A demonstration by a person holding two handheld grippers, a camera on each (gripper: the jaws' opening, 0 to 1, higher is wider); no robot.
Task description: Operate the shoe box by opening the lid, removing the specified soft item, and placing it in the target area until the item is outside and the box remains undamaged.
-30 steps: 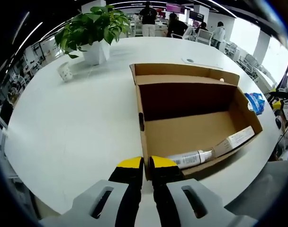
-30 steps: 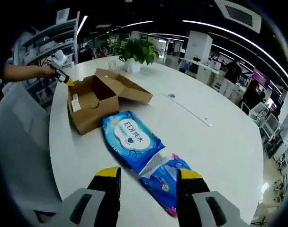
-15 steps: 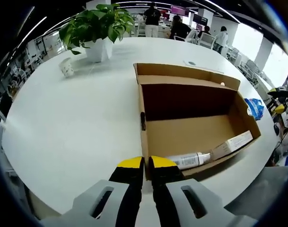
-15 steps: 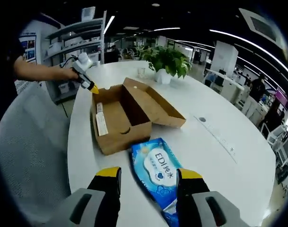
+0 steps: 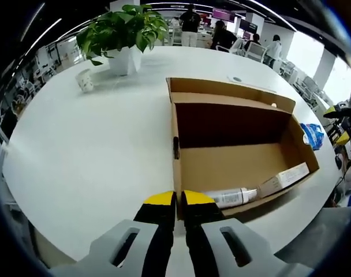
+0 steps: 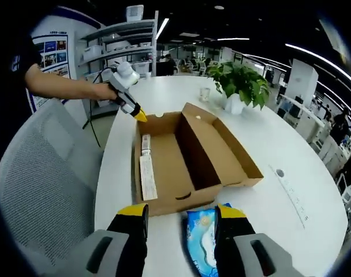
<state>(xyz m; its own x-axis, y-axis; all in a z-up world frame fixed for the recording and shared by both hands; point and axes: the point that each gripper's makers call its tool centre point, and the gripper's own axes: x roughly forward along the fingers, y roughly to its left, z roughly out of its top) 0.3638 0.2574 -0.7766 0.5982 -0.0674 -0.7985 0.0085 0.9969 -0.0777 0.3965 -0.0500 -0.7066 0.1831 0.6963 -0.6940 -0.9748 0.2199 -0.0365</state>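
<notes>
Here the left tongs (image 5: 175,199) pinch the shoe box (image 5: 233,167) corner; the right tongs (image 6: 181,216) hover, spread.

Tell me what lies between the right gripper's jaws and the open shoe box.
In the right gripper view, a blue wet-wipes pack lies on the white table between the right gripper and the shoe box, its far end close to the box's near wall.

We count one open shoe box (image 5: 233,144) on the surface (image 5: 83,156), and inside it two things: one white tube (image 5: 230,197) and one long flat carton (image 5: 284,179). One blue wipes pack (image 6: 200,241) lies outside the box. There is one potted plant (image 5: 124,36) and one small cup (image 5: 85,80) toward the far edge. Two grippers show: left gripper (image 5: 174,199), right gripper (image 6: 181,213). One grey chair (image 6: 37,190) stands beside the surface.
</notes>
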